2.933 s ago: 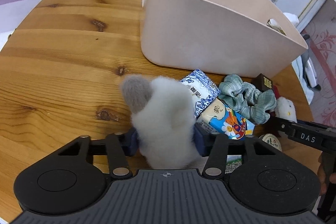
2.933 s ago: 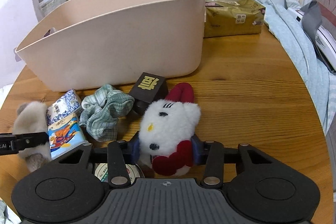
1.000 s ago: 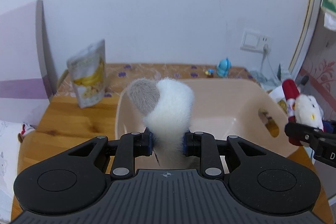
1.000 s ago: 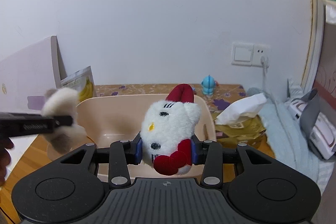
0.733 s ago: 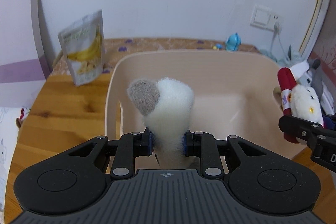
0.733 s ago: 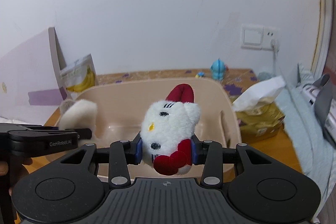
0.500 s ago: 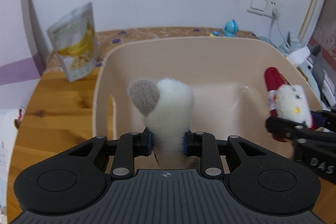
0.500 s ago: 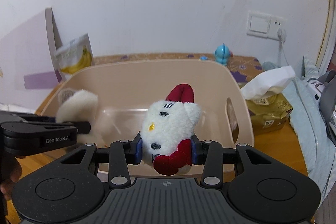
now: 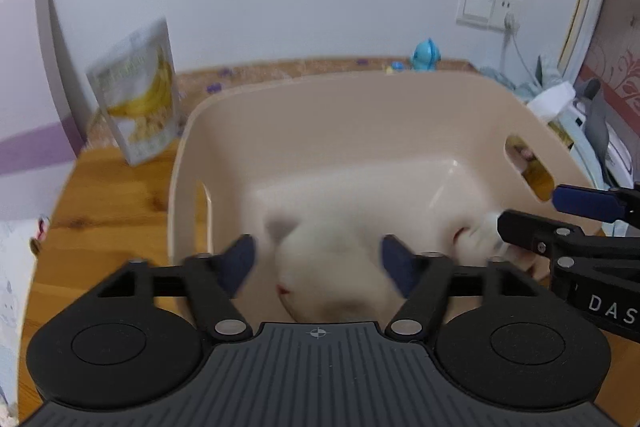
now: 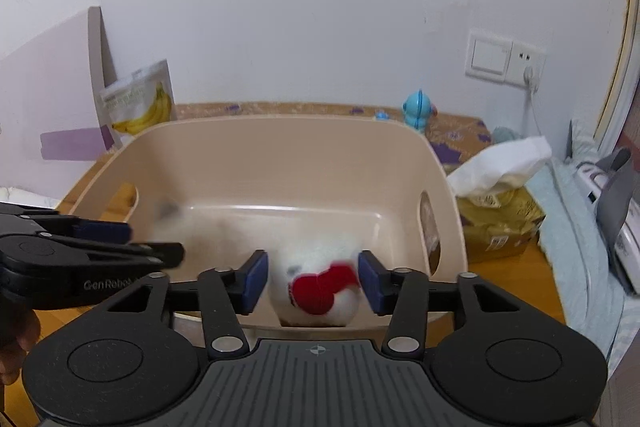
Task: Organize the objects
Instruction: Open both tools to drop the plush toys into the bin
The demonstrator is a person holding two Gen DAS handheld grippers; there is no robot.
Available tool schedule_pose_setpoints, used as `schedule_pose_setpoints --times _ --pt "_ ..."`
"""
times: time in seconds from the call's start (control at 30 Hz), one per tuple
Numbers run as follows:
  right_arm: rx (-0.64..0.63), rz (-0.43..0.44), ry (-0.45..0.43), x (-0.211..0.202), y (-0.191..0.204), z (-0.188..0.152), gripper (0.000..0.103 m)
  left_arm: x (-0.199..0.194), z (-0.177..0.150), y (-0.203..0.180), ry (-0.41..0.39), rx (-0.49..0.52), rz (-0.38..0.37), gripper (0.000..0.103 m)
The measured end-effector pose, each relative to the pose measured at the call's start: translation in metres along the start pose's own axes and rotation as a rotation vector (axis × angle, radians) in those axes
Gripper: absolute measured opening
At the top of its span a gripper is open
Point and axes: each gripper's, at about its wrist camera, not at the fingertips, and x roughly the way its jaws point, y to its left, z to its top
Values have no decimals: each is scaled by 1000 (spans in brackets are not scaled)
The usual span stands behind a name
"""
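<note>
We've got both claws over the beige plastic bin (image 10: pixel 444 183) on the wooden tabletop (image 9: pixel 112 211), so the toys fall inside. Left claw (image 9: pixel 318 263): jaws have just been opening, pads clear of the fluffy white-and-grey plush (image 9: pixel 332 267), which sits blurred btwn them, long axis roughly away from us, grey end far. Right claw (image 10: pixel 312 281): also just opening, gaps both sides of the white plush w/ red bow (image 10: pixel 318 277), bow facing us, orientation otherwise blurred.
</note>
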Motion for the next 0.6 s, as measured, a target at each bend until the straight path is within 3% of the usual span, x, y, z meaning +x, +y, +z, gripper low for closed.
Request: schedule_pose_setpoints --times 0.07,0.3,0.37,0.6 --pt "-5 -7 -20 -8 -1 1 67 -10 1 0 -29 9 13 77" --pt "-7 -23 -77 -41 -9 -5 80 -42 -2 5 -85 11 12 83" --pt "-8 -20 -89 -49 -9 -8 95 -49 -4 8 -96 2 20 84" --pt "-3 -22 -94 -67 -7 -21 97 -71 -19 16 -112 -18 9 83"
